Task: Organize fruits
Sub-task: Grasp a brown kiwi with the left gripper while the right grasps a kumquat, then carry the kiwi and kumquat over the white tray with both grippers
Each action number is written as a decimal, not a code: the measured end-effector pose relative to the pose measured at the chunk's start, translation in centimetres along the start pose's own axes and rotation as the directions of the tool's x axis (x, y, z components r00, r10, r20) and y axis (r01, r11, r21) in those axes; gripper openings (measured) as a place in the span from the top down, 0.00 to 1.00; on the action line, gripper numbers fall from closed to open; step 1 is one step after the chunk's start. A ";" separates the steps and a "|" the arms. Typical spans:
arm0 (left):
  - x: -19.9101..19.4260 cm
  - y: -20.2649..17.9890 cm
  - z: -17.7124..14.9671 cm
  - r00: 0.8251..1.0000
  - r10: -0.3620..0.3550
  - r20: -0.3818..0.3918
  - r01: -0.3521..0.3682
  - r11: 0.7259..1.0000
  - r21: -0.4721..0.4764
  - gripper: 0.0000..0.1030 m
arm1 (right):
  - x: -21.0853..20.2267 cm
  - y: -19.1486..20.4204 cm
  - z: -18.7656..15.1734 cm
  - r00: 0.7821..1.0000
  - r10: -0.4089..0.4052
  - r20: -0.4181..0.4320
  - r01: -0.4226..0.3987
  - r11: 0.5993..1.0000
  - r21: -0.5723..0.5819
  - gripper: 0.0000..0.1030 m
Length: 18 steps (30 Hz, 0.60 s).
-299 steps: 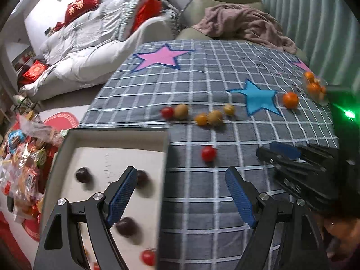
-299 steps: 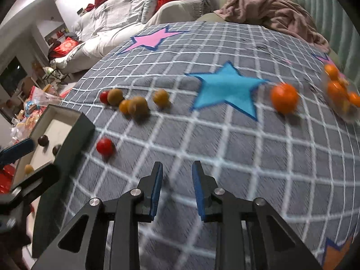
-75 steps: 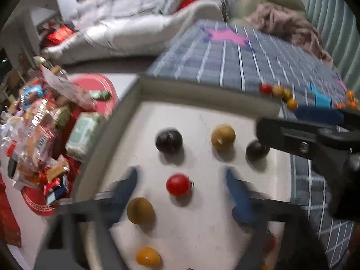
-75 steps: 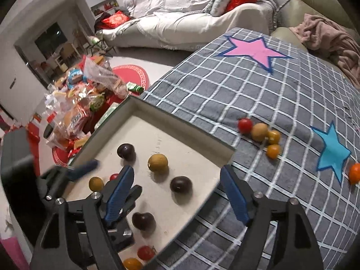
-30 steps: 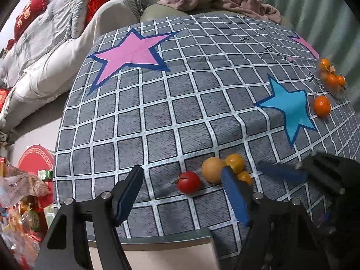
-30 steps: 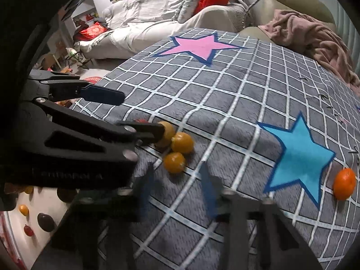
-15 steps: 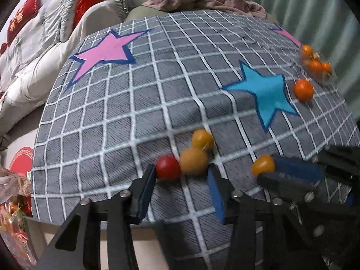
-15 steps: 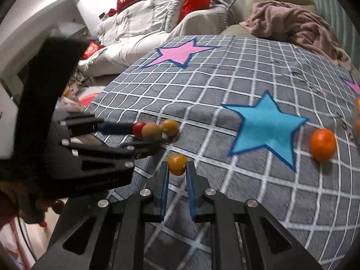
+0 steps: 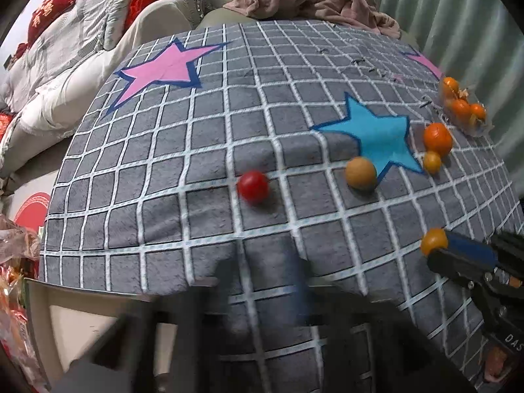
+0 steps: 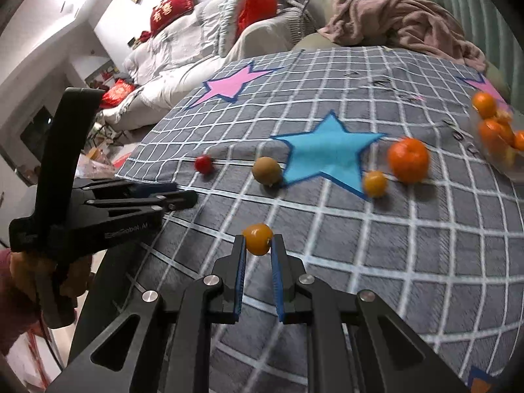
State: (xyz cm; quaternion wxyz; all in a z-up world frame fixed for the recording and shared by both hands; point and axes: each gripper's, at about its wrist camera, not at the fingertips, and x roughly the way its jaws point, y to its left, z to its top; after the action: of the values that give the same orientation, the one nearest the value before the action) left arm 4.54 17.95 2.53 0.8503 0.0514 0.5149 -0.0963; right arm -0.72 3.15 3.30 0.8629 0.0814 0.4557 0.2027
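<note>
A: What does the right gripper point(image 10: 258, 249) have?

B: Its blue pads are clamped on a small orange fruit point(image 10: 258, 243), pinched at the very tips, raised a little above the grey checked cloth point(image 10: 360, 245).

A: And the left gripper point(image 10: 177, 195)?

B: In its own view it is a dark blur low in the frame, so I cannot tell how its jaws stand. From the right wrist it shows side-on, fingers lying close together, nothing visible between them, but that angle does not settle it either.

A: Where is the loose fruit, taking the blue star point(image 10: 327, 150) on the cloth as the mark?

B: A brownish round fruit point(image 10: 267, 171) sits just beside the star's lower left point. A red tomato point(image 10: 203, 163) lies further left of it, well apart. A small yellow fruit point(image 10: 375, 183) rests at the star's lower right tip, and a bigger orange mandarin point(image 10: 408, 160) sits just beside that one, on its right.

A: Anything else?

B: A clear container point(image 10: 497, 137) of more mandarins stands well right of the star, near the cloth's edge. In the left wrist view, the corner of a tray point(image 9: 82, 321) shows below the cloth's near edge.
</note>
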 end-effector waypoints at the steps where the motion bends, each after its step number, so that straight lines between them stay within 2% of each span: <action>1: -0.3 -0.3 0.1 0.999 0.009 0.032 -0.009 1.000 -0.007 0.19 | -0.4 -0.5 -0.2 1.000 -0.003 0.002 0.003 1.000 0.013 0.84; 2: -0.8 -0.8 0.2 0.997 0.019 0.069 -0.018 1.000 -0.012 0.19 | -0.6 -0.9 -0.4 1.000 -0.005 0.004 0.005 1.000 0.023 0.84; 4: -0.9 -2.1 0.8 0.997 -0.001 0.080 0.001 1.000 0.000 0.19 | -1.2 -1.6 -1.0 1.000 -0.012 0.008 0.011 0.999 0.041 0.84; 7: -0.6 -4.1 1.6 0.995 0.025 0.101 -0.027 0.999 0.021 0.19 | -1.7 -2.6 -1.8 1.000 -0.017 0.011 0.016 0.998 0.066 0.84; 11: 0.2 -6.8 2.5 0.993 0.034 0.115 -0.042 0.997 0.064 0.19 | -2.6 -3.6 -2.7 1.000 -0.020 0.016 0.019 0.995 0.097 0.84; 16: 1.7 -7.9 3.4 0.993 0.064 0.098 -0.070 0.996 0.061 0.20 | -3.7 -4.3 -3.4 0.999 -0.018 0.027 0.014 0.992 0.122 0.84; 18: 2.3 -8.0 3.4 0.994 0.069 0.090 -0.074 0.996 0.057 0.34 | -4.1 -4.5 -3.5 0.999 -0.015 0.034 0.011 0.992 0.126 0.84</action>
State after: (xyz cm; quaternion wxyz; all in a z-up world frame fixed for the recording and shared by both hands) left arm 6.75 9.30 2.19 0.8730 0.0911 0.4718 -0.0835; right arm -4.42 -2.84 2.88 0.8651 0.1360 0.4531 0.1667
